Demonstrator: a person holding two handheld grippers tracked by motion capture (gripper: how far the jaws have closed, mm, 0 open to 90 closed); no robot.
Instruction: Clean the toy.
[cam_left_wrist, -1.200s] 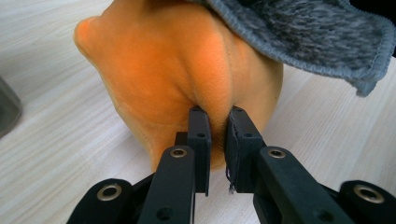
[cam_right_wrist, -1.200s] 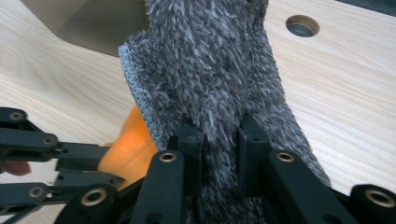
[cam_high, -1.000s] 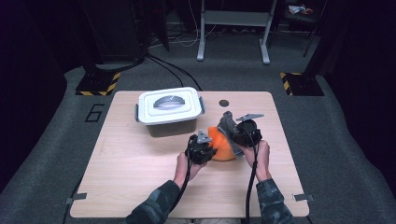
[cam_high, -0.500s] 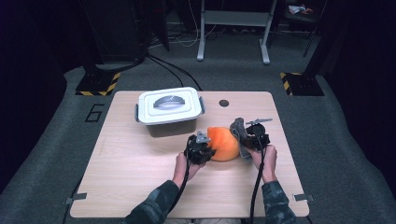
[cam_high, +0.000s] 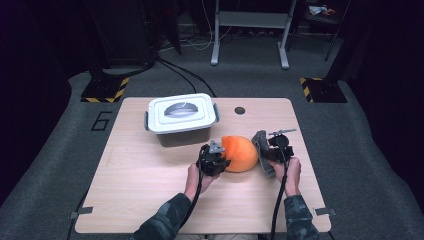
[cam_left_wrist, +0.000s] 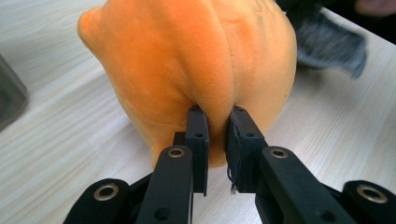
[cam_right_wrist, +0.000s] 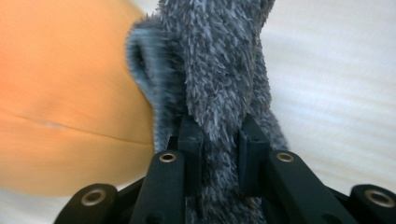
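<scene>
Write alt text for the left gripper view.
The left claw pinches a fold of an orange plush toy between its two black jaws, close to the camera. The toy rests on a pale wooden table, with a grey furry cloth lying behind it at upper right.

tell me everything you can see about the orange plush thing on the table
The orange plush is a rounded, soft-looking lump of short-pile fabric with seams and folds. It lies on the wooden table, right of centre, in front of the lidded white box. The left claw is shut on a fold of it at its left side. On its right, the grey fuzzy cloth held in the right claw lies against it.
</scene>
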